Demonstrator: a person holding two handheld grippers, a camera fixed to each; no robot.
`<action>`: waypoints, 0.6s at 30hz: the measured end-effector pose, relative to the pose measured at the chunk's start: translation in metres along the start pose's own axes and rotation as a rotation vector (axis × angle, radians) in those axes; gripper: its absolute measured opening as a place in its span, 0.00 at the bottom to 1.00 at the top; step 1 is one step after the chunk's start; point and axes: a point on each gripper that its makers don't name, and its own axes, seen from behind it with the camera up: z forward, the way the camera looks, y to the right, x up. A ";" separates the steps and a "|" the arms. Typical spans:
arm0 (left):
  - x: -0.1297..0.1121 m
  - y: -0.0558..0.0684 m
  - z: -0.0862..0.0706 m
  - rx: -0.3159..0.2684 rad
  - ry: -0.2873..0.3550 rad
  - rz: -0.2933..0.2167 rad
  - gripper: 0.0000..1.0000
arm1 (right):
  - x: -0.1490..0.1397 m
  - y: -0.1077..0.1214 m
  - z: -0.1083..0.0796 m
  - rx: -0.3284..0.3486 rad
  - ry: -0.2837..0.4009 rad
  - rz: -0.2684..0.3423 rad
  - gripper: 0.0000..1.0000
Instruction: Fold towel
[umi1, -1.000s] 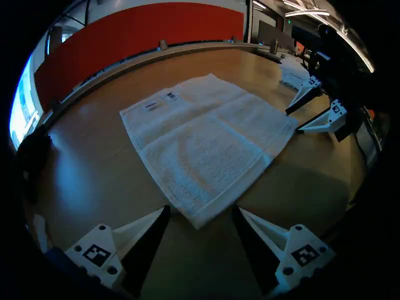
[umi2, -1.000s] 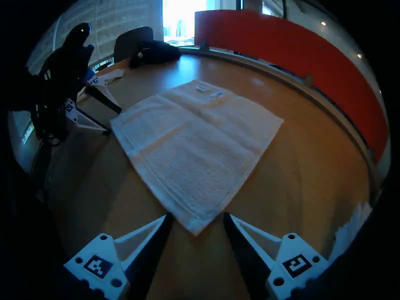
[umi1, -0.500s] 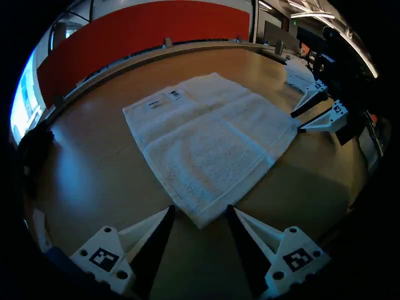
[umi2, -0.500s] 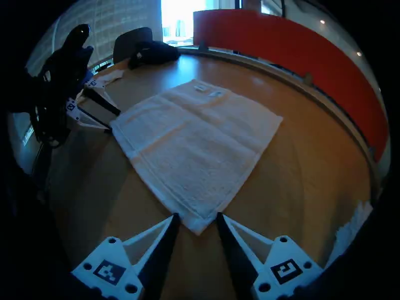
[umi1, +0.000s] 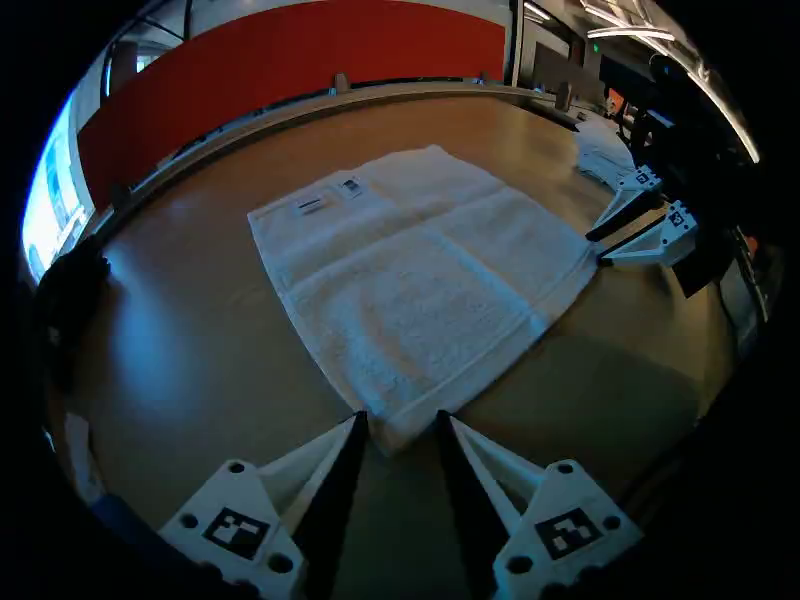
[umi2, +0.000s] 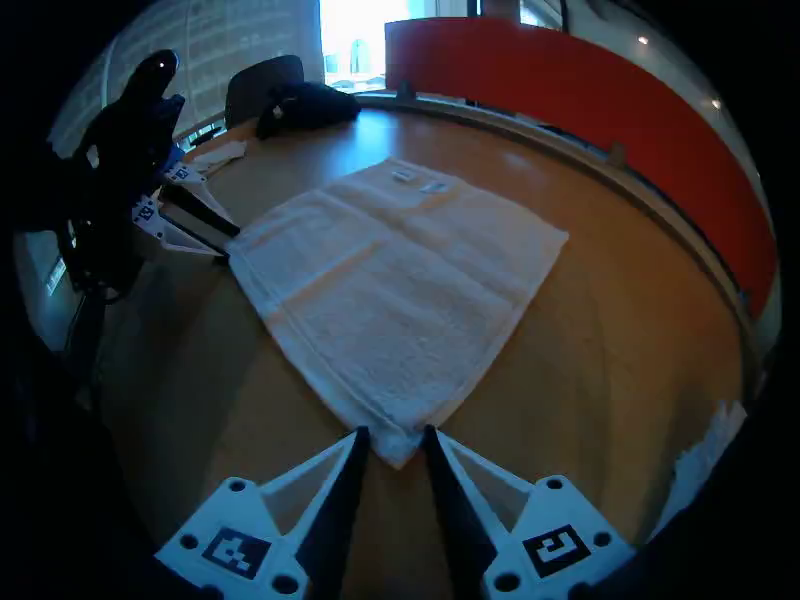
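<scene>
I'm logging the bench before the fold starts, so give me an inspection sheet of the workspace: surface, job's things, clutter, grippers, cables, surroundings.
Surface: wooden table, smooth and glossy.
Job's things: white towel lying flat, with small labels near a far edge.
Clutter: dark bundle at the table's far end; white cloth by the table edge.
Grippers: left gripper and right gripper each have fingers either side of a towel corner, with a gap showing; grip unconfirmed.
Cables: nothing seen.
Surroundings: red partition, bright window, chair.
</scene>
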 end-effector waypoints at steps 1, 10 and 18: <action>0.000 -0.001 0.000 0.004 -0.001 -0.004 0.34 | 0.000 -0.001 0.000 0.003 0.000 0.001 0.34; 0.001 -0.003 0.001 0.026 0.000 -0.028 0.14 | 0.002 -0.012 0.000 0.016 0.003 0.009 0.20; 0.001 -0.003 0.000 0.027 -0.005 -0.053 0.13 | 0.010 -0.014 -0.006 0.008 0.027 0.050 0.17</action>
